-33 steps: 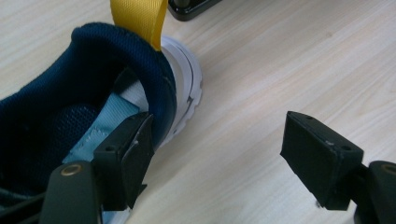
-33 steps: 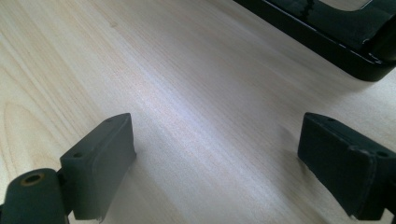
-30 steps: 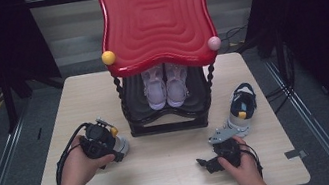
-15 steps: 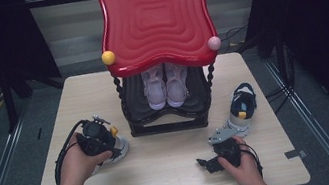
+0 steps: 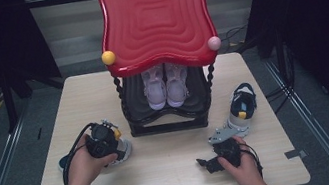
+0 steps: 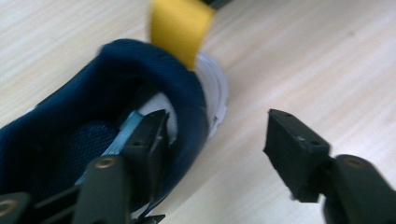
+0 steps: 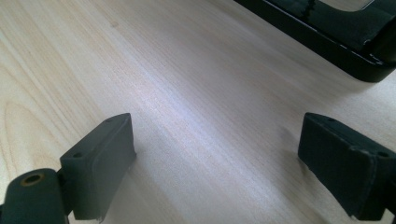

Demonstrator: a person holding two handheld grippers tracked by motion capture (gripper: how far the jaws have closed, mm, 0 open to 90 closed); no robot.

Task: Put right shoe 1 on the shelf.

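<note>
A navy shoe [image 6: 140, 74] with a yellow heel tab lies on the wooden table [image 5: 176, 171] at the left, seen from above under my left hand [image 5: 122, 150]. My left gripper [image 6: 217, 128] [image 5: 102, 141] straddles its heel. One jaw is inside the shoe's opening and the other is outside over bare wood, apart from the heel. Its jaws have just been closing with the heel wall between them. A matching navy shoe [image 5: 241, 105] lies at the right. My right gripper [image 7: 215, 140] [image 5: 204, 163] rests low at the table's front right, open over bare wood.
A black stand [image 5: 167, 122] with a wavy red top [image 5: 155, 18] fills the table's back middle. A pale pair of shoes [image 5: 165, 87] sits on its shelf. The stand's base [image 7: 327, 32] runs across the upper right of the right gripper view. Cables trail from both grippers.
My left hand has shifted slightly over the navy shoe at the left. The right hand and the right shoe have stayed where they were.
</note>
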